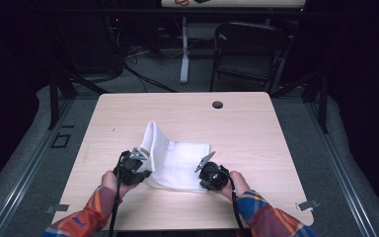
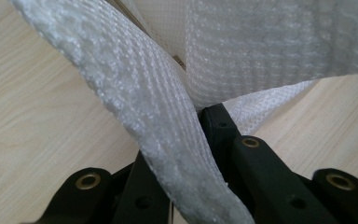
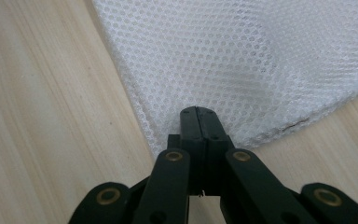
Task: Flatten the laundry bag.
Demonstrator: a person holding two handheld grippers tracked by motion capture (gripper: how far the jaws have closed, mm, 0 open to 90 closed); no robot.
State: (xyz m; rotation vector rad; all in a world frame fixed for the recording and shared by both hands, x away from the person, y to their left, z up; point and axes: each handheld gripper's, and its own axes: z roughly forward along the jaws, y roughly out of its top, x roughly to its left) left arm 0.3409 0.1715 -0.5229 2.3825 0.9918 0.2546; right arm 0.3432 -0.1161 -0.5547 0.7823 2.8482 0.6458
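A white mesh cloth (image 1: 185,160) lies on the light wooden table (image 1: 242,128). Its left part is lifted and stands up in a fold. My left gripper (image 1: 144,164) is shut on the cloth's thick hem (image 2: 135,93), which runs down between the black jaws of the left gripper (image 2: 193,128). My right gripper (image 1: 206,172) sits low at the cloth's near right corner. In the right gripper view the right gripper (image 3: 196,114) has its jaws pressed together on that corner of the cloth (image 3: 242,56), which lies flat on the wood.
A small dark round hole (image 1: 217,104) sits near the table's far edge. Beyond the table stand a black chair (image 1: 249,49) and a white table leg (image 1: 184,54). Bare wood surrounds the cloth on all sides.
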